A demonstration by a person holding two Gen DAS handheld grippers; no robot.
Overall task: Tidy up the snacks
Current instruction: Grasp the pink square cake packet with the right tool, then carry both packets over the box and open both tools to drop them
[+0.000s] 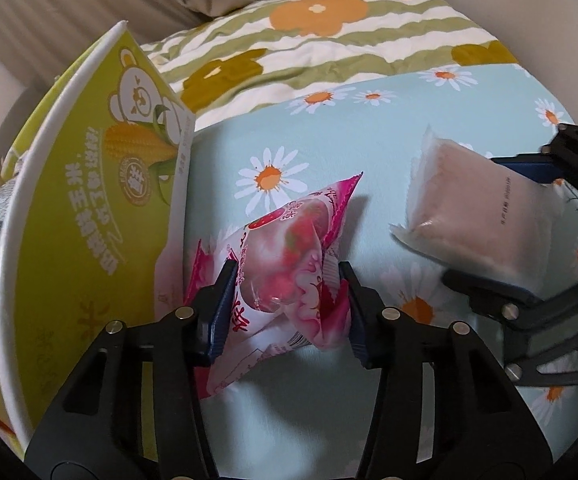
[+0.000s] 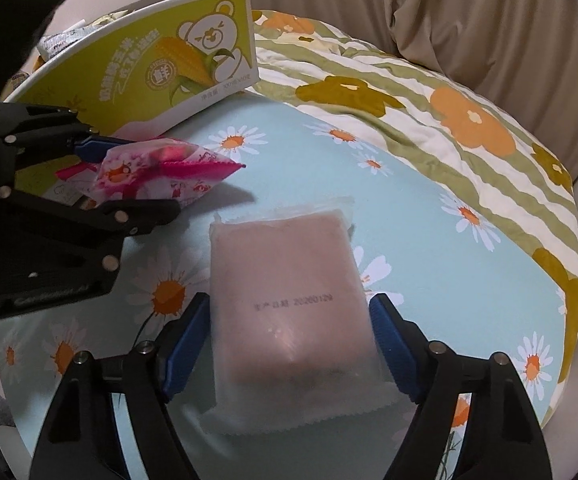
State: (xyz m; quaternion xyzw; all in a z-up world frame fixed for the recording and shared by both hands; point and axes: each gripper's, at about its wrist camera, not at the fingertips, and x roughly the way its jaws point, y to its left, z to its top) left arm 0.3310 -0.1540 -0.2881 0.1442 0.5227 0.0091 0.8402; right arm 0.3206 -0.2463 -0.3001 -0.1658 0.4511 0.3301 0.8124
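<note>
The left gripper [image 1: 285, 276] pinches a crinkled pink-and-white snack packet [image 1: 289, 248] (beside the green corn-print carton [image 1: 101, 208]). The right gripper [image 2: 289, 320] clasps a frosted pouch of pale pink cake [image 2: 289, 300] over the daisy-print sheet [image 2: 429, 220].

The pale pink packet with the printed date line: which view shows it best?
The right wrist view: the pink packet fills the centre, face-on between the right gripper pads, its print visible. The left wrist view shows the packet only at the right edge, skewed and partly covered by the right gripper.
</note>
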